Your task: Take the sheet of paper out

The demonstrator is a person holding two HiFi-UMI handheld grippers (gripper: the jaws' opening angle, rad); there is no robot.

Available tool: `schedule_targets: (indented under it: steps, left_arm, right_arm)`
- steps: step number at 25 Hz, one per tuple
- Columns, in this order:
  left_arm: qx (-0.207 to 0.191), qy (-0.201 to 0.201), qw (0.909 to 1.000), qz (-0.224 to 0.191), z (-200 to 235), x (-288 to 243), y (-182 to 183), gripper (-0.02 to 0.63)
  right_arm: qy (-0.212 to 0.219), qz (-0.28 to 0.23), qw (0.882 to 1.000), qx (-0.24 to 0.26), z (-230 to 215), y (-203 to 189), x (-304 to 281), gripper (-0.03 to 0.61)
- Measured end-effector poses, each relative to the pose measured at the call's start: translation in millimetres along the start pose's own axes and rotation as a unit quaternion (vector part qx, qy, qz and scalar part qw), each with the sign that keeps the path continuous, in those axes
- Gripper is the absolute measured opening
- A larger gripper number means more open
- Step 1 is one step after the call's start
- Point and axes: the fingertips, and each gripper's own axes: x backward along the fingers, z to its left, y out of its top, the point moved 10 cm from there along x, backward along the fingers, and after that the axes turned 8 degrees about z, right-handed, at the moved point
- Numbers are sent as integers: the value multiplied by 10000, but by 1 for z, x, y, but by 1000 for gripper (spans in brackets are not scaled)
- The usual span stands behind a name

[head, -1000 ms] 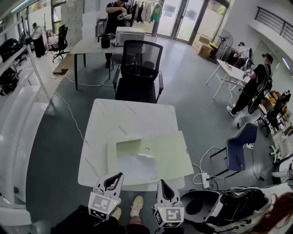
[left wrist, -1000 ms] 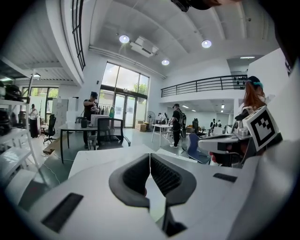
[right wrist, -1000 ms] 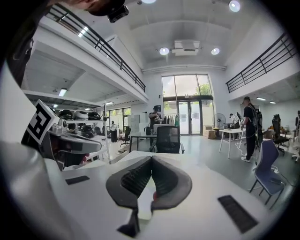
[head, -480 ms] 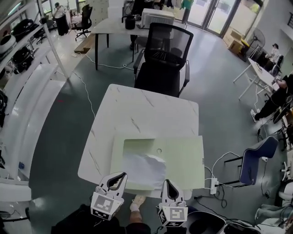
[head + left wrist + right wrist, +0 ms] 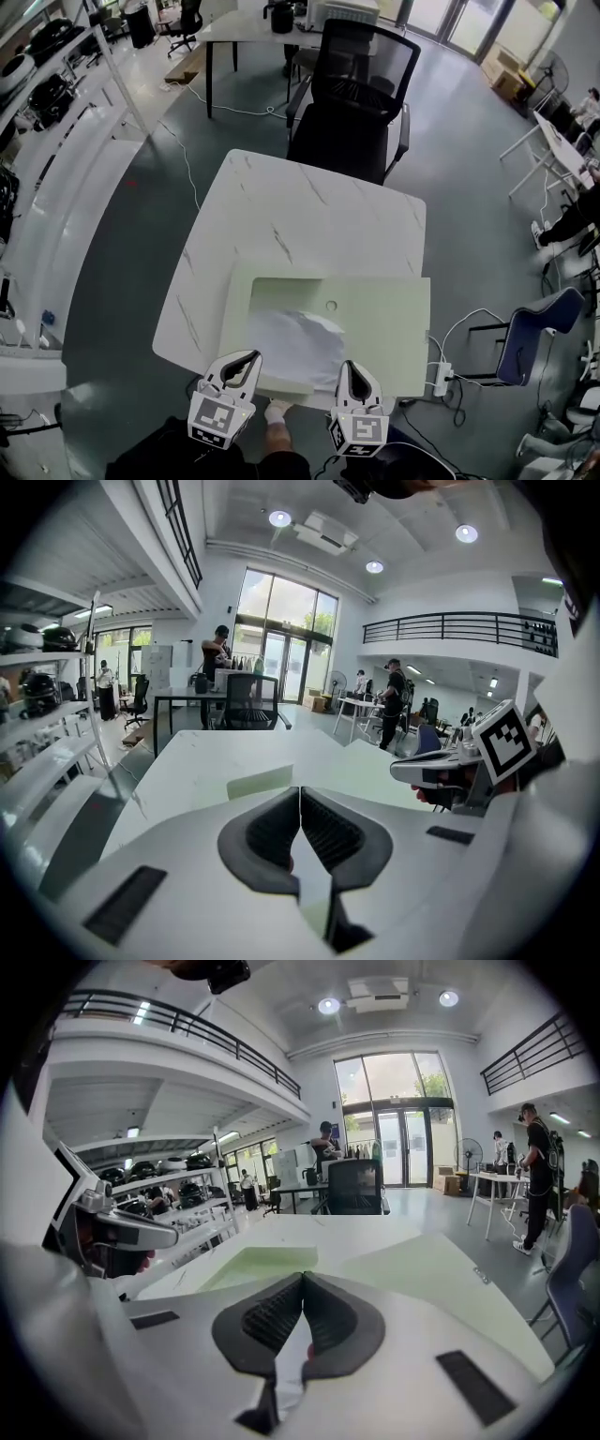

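Left claw (image 5: 246, 358): pressed together, empty, at the desk's (image 5: 300, 216) near edge.
Right claw (image 5: 349, 367): pressed together, empty, to its right.
Paper (image 5: 292, 342): untouched inside the open green folder (image 5: 380, 319), just beyond both claws.
Left to do: probably everything, gripping the paper and pulling it out.

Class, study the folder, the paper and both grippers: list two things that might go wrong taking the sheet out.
The white crumpled sheet of paper is wrinkled; a one-sided pull may tear it. The pale green folder lies loose at the white table's near edge and could slide off too.
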Motion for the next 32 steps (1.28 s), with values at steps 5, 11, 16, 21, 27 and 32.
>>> schedule_targets:
  steps: [5, 11, 16, 21, 27, 32]
  left_arm:
    - [119, 137, 9998, 57, 3, -13, -2, 25]
    - [242, 254, 9993, 134, 5, -24, -4, 25]
    - [363, 320, 9986, 203, 5, -33, -8, 25]
    - [459, 378, 9979, 265, 6, -40, -12, 25]
    - [545, 430, 9972, 278, 8, -45, -13, 25]
    - [574, 479, 9968, 281, 10, -47, -14, 25]
  right_arm:
    - [57, 285, 9996, -50, -17, -9, -29, 18]
    - [493, 840, 9950, -239, -31, -22, -65, 209]
    - [696, 1231, 9896, -266, -38, -29, -90, 260]
    - [710, 1575, 9847, -220, -42, -34, -106, 258]
    - [738, 1825, 9804, -22, -41, -37, -116, 105]
    - [777, 1731, 9818, 72, -38, -34, -115, 22]
